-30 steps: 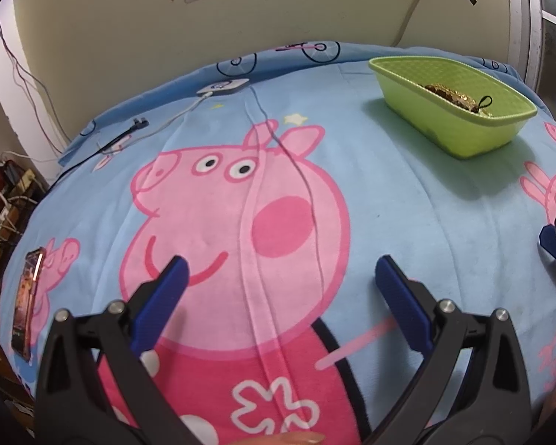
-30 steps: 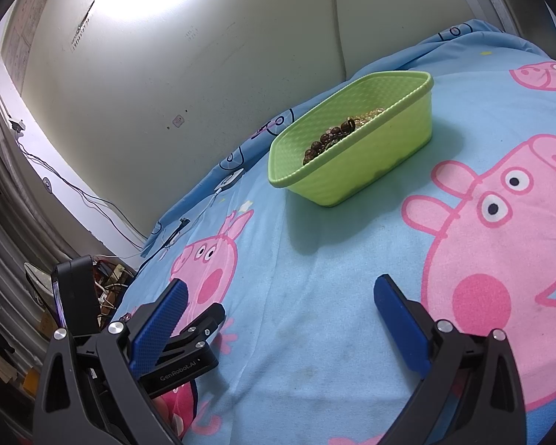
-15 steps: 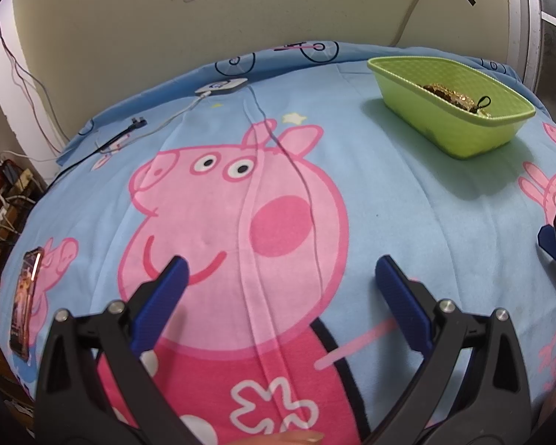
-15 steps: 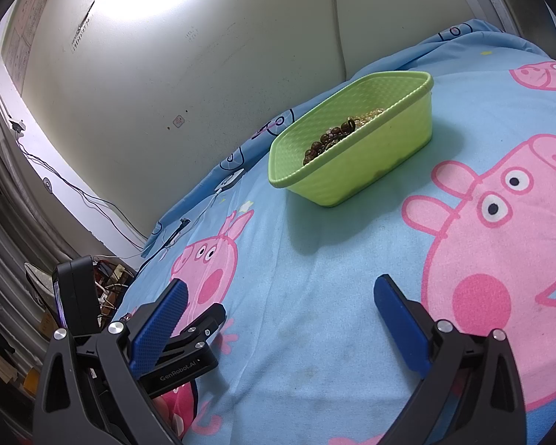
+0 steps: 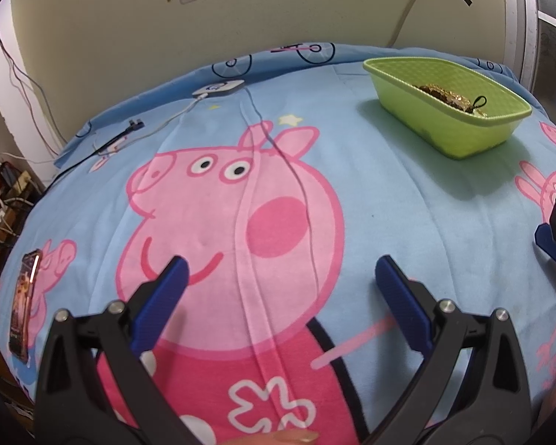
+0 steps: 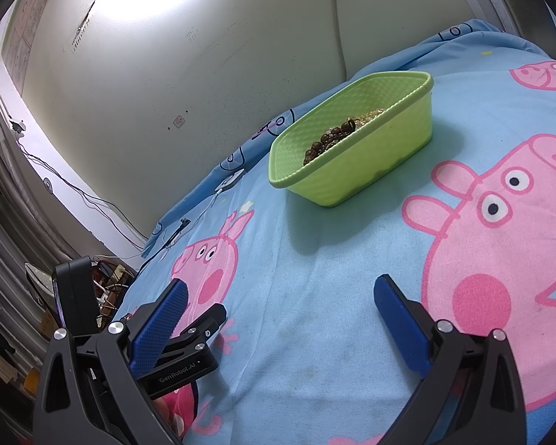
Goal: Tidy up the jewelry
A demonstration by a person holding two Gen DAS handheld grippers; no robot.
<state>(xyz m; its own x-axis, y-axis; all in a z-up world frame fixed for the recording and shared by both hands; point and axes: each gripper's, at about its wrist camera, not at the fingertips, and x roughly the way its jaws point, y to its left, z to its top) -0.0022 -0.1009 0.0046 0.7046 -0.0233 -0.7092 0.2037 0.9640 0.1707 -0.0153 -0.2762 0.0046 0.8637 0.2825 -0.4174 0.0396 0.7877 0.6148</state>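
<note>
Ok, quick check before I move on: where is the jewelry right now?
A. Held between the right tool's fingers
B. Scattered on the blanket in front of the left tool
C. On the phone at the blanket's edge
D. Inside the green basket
D: the beads and gold pieces of the jewelry lie inside the green basket, and both the left tool and the right tool are open and empty.

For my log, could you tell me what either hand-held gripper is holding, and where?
Nothing: the left hand-held gripper and right hand-held gripper are open and empty above the blanket.
</note>
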